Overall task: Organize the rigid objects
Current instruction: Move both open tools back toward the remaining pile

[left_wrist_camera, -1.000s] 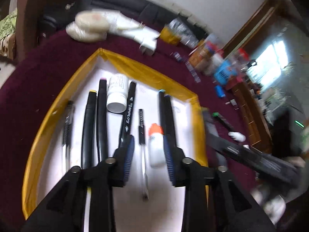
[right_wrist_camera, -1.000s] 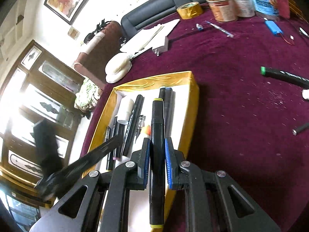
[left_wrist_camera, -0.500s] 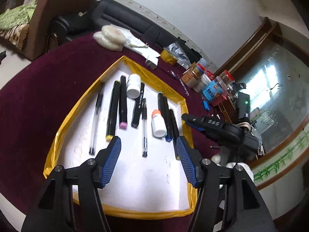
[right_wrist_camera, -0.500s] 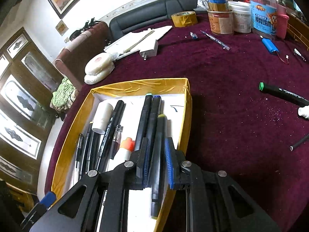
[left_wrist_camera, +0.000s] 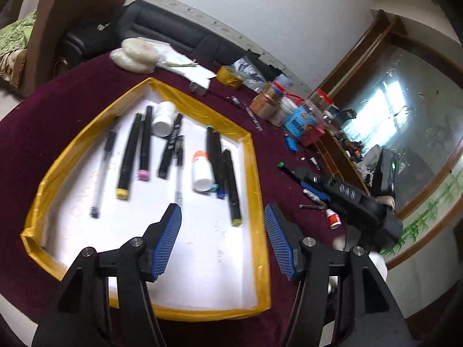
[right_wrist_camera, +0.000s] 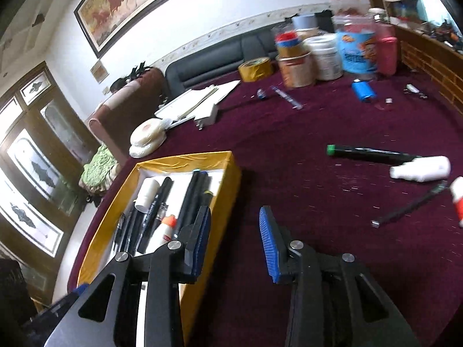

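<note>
A white tray with a yellow rim point(left_wrist_camera: 254, 173) holds several black markers and pens, a white bottle point(left_wrist_camera: 163, 118) and an orange-capped bottle point(left_wrist_camera: 201, 170). A yellow-ended marker point(left_wrist_camera: 231, 185) lies at the tray's right side. My left gripper point(left_wrist_camera: 221, 214) hangs open over the tray's near end with nothing in it. My right gripper point(right_wrist_camera: 234, 217) is over the tray's right rim point(right_wrist_camera: 228, 179); its jaws are opening and nothing is between them. On the maroon cloth lie a green-capped marker point(right_wrist_camera: 370, 153), a white bottle point(right_wrist_camera: 419, 169), a black pen point(right_wrist_camera: 411, 206) and a red-capped bottle point(right_wrist_camera: 458, 199).
Jars and cans point(right_wrist_camera: 324, 49), a yellow tape roll point(right_wrist_camera: 256, 69) and a blue battery point(right_wrist_camera: 363, 91) stand at the cloth's far side. Papers point(right_wrist_camera: 199, 98), a white plug point(right_wrist_camera: 207, 117) and white tape rolls point(right_wrist_camera: 147, 138) lie beyond the tray. A dark sofa point(left_wrist_camera: 162, 26) is behind.
The right gripper let go of the yellow-ended marker, which now lies in the tray, and drew off to the right with its jaws spreading. The left gripper widened and pulled back from the tray's contents.
</note>
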Available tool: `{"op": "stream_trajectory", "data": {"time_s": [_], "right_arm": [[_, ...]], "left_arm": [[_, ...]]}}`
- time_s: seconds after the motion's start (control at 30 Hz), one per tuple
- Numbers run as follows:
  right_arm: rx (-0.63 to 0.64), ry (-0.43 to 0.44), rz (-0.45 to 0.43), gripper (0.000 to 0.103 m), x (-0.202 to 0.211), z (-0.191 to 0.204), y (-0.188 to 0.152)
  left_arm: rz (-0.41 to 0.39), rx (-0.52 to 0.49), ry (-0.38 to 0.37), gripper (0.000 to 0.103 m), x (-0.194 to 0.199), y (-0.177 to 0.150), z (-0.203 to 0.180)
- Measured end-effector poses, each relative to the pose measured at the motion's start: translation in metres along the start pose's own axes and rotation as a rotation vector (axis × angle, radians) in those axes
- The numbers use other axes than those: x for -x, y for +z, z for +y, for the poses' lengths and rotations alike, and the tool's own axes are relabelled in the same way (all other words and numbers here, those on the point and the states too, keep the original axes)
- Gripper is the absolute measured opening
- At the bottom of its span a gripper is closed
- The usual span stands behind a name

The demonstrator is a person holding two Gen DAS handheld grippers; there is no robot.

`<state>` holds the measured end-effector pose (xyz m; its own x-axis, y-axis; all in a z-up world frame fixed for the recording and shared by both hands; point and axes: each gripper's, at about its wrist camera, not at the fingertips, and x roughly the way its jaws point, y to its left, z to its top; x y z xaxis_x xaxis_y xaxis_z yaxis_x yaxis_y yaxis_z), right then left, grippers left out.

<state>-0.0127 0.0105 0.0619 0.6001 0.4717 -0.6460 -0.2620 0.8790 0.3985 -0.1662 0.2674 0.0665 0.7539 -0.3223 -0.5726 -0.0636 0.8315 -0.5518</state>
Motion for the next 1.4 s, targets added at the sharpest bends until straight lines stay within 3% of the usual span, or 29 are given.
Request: {"op": "stream_trajectory", "data": {"time_s": [0.2,0.3,0.53,0.83,0.9,1.03,1.2,1.4], "right_arm": [[0.020,-0.026,-0.067,0.042,0.041,0.003,-0.022],[0.056,-0.048,-0.096,0.043,0.046,0.019,-0.026],[0.098,-0.036,-0.081,0.043,0.013,0.076,-0.012],[0.158,-0.071,-0.021,0.043,-0.040,0.117,-0.001],[0.157,-0.073,-0.003,0.043,-0.044,0.116,-0.005],[0.135,-0.061,0.025,0.043,-0.050,0.109,-0.006],[0.154,-0.024,0.011,0.043,-0.037,0.099,-0.012],[0.162,-0.036,-0.051,0.043,0.004,0.055,-0.019]], "left_arm": [[-0.014,-0.023,-0.078,0.059,-0.007,-0.002,-0.017],[-0.014,-0.048,-0.102,0.059,-0.009,0.002,-0.013],[-0.017,-0.042,-0.149,0.059,-0.004,0.017,0.027],[0.001,-0.001,-0.037,0.059,0.024,0.025,0.096],[0.004,0.041,-0.086,0.059,0.029,0.026,0.106],[-0.025,0.004,-0.045,0.059,0.040,0.024,0.099],[-0.037,0.035,-0.065,0.060,0.038,0.018,0.088],[0.009,-0.026,-0.078,0.060,0.019,0.012,0.036]]}}
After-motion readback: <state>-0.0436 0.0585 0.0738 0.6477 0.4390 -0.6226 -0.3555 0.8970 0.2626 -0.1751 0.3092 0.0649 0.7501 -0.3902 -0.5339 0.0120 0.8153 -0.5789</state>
